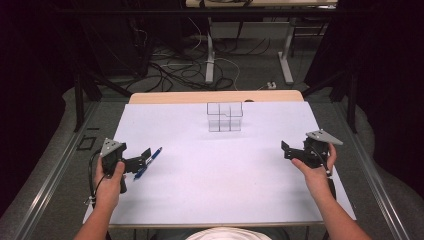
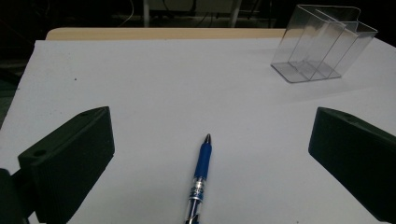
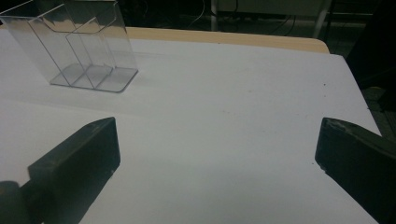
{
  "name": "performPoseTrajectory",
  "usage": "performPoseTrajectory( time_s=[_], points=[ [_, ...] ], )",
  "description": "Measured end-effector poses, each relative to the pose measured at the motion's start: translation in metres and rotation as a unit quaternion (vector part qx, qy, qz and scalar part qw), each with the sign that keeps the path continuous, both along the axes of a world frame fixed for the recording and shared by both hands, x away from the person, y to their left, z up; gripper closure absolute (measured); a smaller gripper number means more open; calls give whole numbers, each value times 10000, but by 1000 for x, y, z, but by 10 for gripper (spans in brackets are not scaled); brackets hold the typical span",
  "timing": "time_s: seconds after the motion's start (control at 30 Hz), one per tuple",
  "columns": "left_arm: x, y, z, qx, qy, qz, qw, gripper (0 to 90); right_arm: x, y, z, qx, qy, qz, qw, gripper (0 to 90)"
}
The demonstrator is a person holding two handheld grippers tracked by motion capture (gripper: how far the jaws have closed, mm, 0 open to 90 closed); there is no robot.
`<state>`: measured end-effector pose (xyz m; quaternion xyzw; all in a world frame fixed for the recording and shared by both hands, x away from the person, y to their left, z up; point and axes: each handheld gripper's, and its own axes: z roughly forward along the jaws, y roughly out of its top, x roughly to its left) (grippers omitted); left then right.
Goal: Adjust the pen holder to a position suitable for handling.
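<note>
Between the left gripper's (image 2: 208,154) spread jaws, a blue pen (image 2: 201,175) on white sheet (image 2: 154,84).

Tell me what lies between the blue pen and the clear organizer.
Nothing: between the blue pen and the clear organizer, just bare white table, per the left gripper view.

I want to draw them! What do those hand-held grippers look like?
Each hand-held gripper, left and right, is black with two chunky, blocky jaws, a grey three-cornered plate on top and a black cable trailing. No sleeves show on the forearms.
</note>
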<state>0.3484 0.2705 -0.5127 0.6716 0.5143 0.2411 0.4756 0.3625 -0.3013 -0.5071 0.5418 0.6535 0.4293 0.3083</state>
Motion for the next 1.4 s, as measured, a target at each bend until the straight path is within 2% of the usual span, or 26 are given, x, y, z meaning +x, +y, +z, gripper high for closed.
performPoseTrajectory(
  time_s=[0.03,0.07,0.17,0.2,0.23,0.33,0.37,0.57,0.67,0.87,0.9,1.1,1.2,1.3,1.33,1.4],
  points=[
    [0,2,0,71,37,2,10000,3,0,0,0,-4,0,25,10000,0],
    [1,3,-1,61,43,33,10000,3,1,1,0,-10,-57,27,10000,0],
    [1,5,-1,60,57,-11,10000,3,2,3,2,-25,-6,-14,10000,0],
    [1,5,-2,83,57,6,9999,3,3,4,2,-5,-83,-10,10000,0],
    [1,5,-2,113,72,27,9999,3,5,6,3,-70,-56,-32,10000,0],
    [1,6,-3,151,100,13,9998,3,7,8,3,-80,-78,-19,9999,0],
    [1,6,-3,177,102,9,9998,3,7,10,4,-41,-22,-6,10000,0],
    [-1,6,-3,192,78,38,9998,3,17,19,12,-212,17,141,9997,0],
    [-1,6,-2,158,58,45,9998,3,28,31,22,-392,-16,254,9989,14],
    [-1,7,-4,164,90,-21,9998,3,45,48,35,-466,-5,395,9981,103],
    [-2,7,-4,167,95,-25,9998,3,53,54,39,-465,-16,402,9981,147],
    [-3,8,-5,140,95,-13,9999,3,74,72,47,-535,-28,537,9971,184],
    [-2,8,-5,137,99,-12,9999,3,82,80,51,-564,-67,702,9959,304],
    [-2,9,-6,145,108,-19,9998,3,87,86,53,-640,-63,757,9951,339],
    [-2,9,-6,136,113,-1,9998,3,93,91,55,-703,5,816,9942,389],
    [-2,9,-6,136,118,-8,9998,3,95,93,55,-719,17,824,9940,414]
  ],
)
